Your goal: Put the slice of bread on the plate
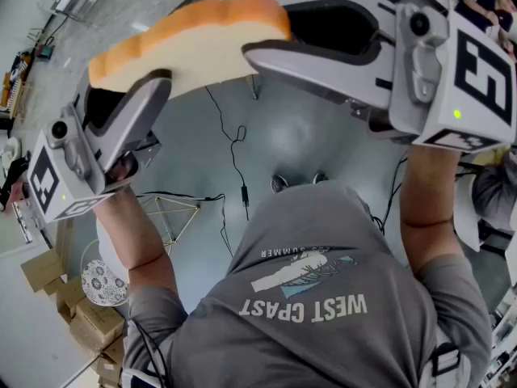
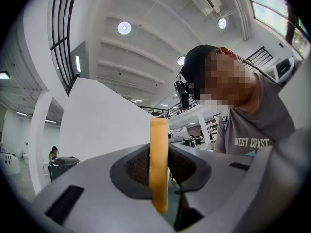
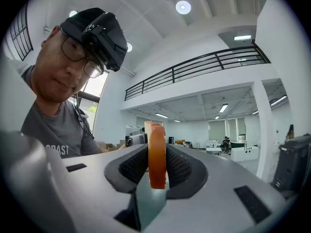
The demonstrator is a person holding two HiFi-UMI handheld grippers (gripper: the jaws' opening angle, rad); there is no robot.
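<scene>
Bread was up in the air at the top of the head view: the slice of bread (image 1: 190, 43), pale on its face with an orange-brown crust, hung between the two tools. The left hand-held gripper (image 1: 129, 83) held its left end and the right hand-held gripper (image 1: 275, 31) held its right end.

In the left gripper view the slice (image 2: 158, 164) stood on edge between the dark ribbed pads, and the jaws of the left hand-held gripper (image 2: 158, 171) were narrow and pressed on it from both sides. The right gripper view showed the same: the crust (image 3: 157, 154) stood upright, and the jaws of the right hand-held gripper (image 3: 156, 166) were closed on it.

Far below, in the lower left of the head view, a round patterned plate (image 1: 103, 283) lay on a white round surface, well apart from the bread. Cardboard boxes (image 1: 81, 318) stood near it. A black cable (image 1: 234, 156) ran over the grey floor (image 1: 307, 136). The person's grey T-shirt (image 1: 323, 330) filled the bottom centre of the frame.
</scene>
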